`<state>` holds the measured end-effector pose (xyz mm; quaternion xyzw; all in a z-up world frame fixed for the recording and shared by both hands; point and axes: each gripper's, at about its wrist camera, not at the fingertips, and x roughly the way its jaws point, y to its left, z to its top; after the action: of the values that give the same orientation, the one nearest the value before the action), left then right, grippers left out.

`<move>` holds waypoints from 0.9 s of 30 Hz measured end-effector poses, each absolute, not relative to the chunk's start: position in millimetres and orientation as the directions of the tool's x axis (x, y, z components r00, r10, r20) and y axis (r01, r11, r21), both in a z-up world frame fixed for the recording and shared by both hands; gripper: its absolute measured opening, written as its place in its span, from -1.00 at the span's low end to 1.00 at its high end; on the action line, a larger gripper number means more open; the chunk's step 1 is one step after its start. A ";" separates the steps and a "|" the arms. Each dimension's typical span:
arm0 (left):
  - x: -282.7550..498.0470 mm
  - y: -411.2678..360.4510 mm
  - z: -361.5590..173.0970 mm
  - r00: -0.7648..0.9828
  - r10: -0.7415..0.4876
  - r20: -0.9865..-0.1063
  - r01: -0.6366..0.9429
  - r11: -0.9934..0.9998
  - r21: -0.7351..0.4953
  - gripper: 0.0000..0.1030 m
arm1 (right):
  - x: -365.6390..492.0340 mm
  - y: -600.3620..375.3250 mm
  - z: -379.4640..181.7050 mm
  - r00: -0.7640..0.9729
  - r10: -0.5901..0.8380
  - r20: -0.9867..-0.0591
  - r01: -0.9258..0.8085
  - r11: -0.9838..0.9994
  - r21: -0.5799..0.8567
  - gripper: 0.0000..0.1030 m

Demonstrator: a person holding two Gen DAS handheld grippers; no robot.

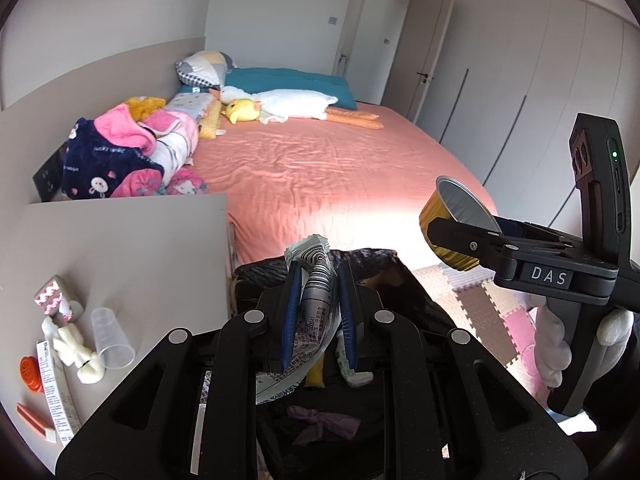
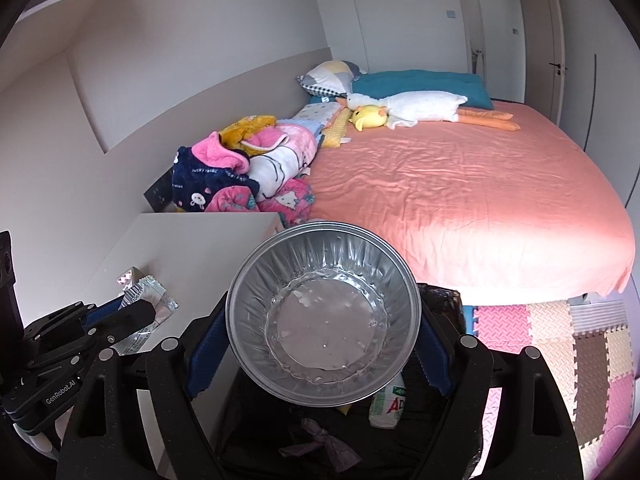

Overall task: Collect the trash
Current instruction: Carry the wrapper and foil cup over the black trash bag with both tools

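My left gripper (image 1: 318, 276) is shut on a crumpled silver wrapper (image 1: 316, 308) with a barcode, pinched between its blue pads. It hangs over a bin lined with a black bag (image 1: 404, 276). From the right wrist view, the left gripper (image 2: 136, 308) and its wrapper (image 2: 150, 292) are at the left, over the nightstand's edge. My right gripper (image 2: 320, 316) is shut on an empty foil cup (image 2: 324, 320), silver inside and gold outside, tilted toward the camera above the bin (image 2: 444, 296). The right gripper (image 1: 444, 220) and the cup (image 1: 452, 216) sit at right in the left wrist view.
In the bin lie a white bottle (image 2: 386, 404) and a crumpled pink wrapper (image 2: 320, 440). The nightstand (image 1: 120, 248) at left carries a clear plastic cup (image 1: 110, 336), an orange cap (image 1: 30, 372) and paper scraps. Beyond is a bed (image 1: 320, 168); foam mats (image 2: 560, 344) cover the floor.
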<state>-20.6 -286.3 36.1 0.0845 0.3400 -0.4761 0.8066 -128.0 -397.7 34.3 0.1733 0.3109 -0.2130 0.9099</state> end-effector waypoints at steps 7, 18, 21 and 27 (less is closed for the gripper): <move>-27.6 -304.2 35.9 0.279 -0.724 -0.630 0.851 0.491 -0.187 -0.65 | -143.0 -407.5 36.1 0.712 -0.298 -0.635 0.517 0.835 0.188 0.58; -37.6 -330.6 33.0 0.222 -0.735 -0.641 0.881 0.433 -0.191 -0.65 | -160.1 -421.4 35.0 0.703 -0.322 -0.635 0.554 0.808 0.203 0.58; -36.5 -337.3 29.7 0.206 -0.734 -0.647 0.886 0.421 -0.196 -0.65 | -164.2 -425.0 34.3 0.699 -0.327 -0.636 0.562 0.802 0.205 0.58; -25.7 -346.8 20.3 0.156 -0.729 -0.667 0.876 0.414 -0.247 0.08 | -169.7 -429.4 34.9 0.698 -0.334 -0.633 0.572 0.792 0.213 0.58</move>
<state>-25.7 -346.8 20.3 0.0989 0.3724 -0.5320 0.7540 -169.7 -429.4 34.9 0.2010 0.2954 -0.2519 0.8994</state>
